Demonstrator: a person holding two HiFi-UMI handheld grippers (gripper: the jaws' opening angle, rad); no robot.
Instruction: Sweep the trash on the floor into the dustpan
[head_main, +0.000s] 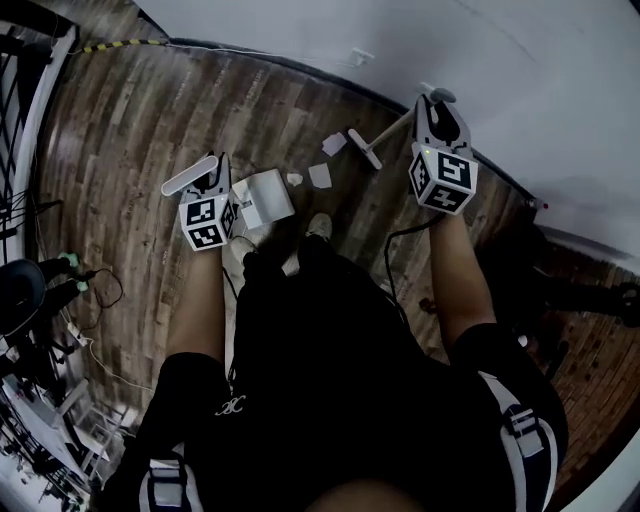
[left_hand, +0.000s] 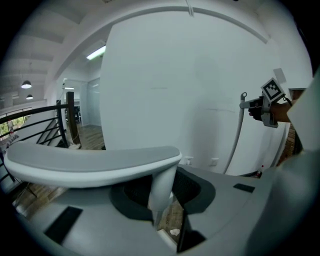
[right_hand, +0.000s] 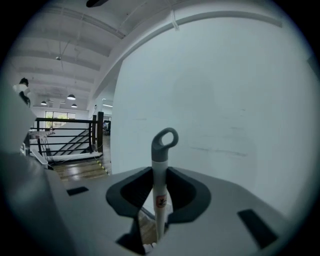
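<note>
In the head view my left gripper (head_main: 214, 186) is shut on the dustpan's upright handle (head_main: 190, 175). The white dustpan (head_main: 262, 198) rests on the wood floor just in front of my shoe. My right gripper (head_main: 440, 118) is shut on the broom handle (head_main: 395, 128), and the broom head (head_main: 363, 148) lies on the floor near the wall. White paper scraps (head_main: 320, 176) (head_main: 334, 144) lie between pan and broom head, with a small crumpled one (head_main: 295, 179) by the pan's edge. The left gripper view shows the grey T-shaped handle top (left_hand: 95, 162) above the jaws. The right gripper view shows the broom handle's loop end (right_hand: 165, 140).
A white wall (head_main: 400, 40) runs along the far side with a socket (head_main: 362, 58) low on it. A black railing (head_main: 20, 100) and yellow-black floor tape (head_main: 120, 44) are at the left. Cables (head_main: 95, 290) and dark equipment (head_main: 25, 290) sit lower left.
</note>
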